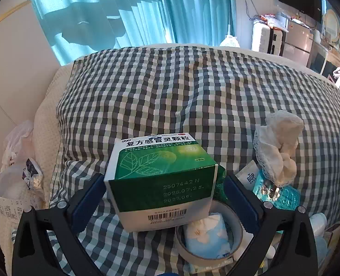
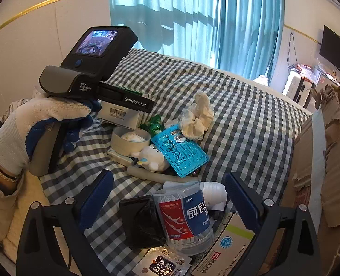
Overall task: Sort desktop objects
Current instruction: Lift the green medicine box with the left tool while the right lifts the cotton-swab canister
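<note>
Teal curtains (image 1: 128, 13) are hanging behind a bed spread with a checked cloth (image 1: 193, 92). The left gripper (image 1: 163, 197) is standing wide open around the green medicine box (image 1: 163, 177), its left pad (image 1: 87, 197) touching the box's corner, the right pad clear; the box's long axis runs roughly across the fingers, its barcode end facing the camera. The right gripper (image 2: 170, 204) is gaping over a cotton-swab jar (image 2: 186, 218) lying on its side.

A green-and-white medicine box (image 1: 163, 184) stood over the checked cloth, a tape roll (image 1: 210, 234) with a tissue pack (image 1: 207, 237) inside beside it. Nearby lay a blue blister sheet (image 2: 181, 154), white scrunchie (image 2: 198, 117), plush toy (image 2: 151, 157) and cotton-swab jar (image 2: 186, 218).
</note>
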### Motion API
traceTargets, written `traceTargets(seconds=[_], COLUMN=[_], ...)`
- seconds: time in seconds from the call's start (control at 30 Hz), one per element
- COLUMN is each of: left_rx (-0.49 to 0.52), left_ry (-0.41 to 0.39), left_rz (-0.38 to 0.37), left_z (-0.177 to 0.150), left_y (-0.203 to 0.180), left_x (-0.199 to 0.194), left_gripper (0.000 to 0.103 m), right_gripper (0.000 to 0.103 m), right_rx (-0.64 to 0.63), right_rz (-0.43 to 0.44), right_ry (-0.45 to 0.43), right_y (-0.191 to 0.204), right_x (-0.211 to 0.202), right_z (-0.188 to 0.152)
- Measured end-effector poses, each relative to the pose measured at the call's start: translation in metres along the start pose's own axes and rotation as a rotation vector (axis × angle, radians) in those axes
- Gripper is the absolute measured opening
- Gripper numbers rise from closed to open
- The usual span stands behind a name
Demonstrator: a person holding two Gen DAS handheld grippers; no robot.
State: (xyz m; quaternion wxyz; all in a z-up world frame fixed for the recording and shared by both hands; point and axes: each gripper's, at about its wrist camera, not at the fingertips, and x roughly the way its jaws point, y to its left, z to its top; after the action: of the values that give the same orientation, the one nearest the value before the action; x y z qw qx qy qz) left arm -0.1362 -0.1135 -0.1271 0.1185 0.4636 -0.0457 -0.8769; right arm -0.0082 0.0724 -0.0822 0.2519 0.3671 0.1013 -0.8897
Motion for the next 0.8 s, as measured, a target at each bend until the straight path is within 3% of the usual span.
traceTargets(seconds=[0.23, 0.5, 0.8], left_rx=[-0.044, -0.117, -0.113], left_ry=[0.059, 0.167, 0.171], left_rz=[0.065, 0.007, -0.004], left_z=[0.002, -0.005, -0.009], left_y=[-0.002, 0.008, 0.009], left_x=[0.036, 0.073, 0.083], left_gripper=[0.103, 0.100, 0.098], right_gripper=[0.098, 0.092, 0.085], right_rx=[0.018, 0.044, 0.086], right_rz=[-0.004, 0.003, 0.019], right_ry=[0.038, 0.093, 0.185], right_y=[-0.007, -0.016, -0.024], right_x=[0.012, 0.031, 0.055], right_z=[-0.006, -0.014, -0.026])
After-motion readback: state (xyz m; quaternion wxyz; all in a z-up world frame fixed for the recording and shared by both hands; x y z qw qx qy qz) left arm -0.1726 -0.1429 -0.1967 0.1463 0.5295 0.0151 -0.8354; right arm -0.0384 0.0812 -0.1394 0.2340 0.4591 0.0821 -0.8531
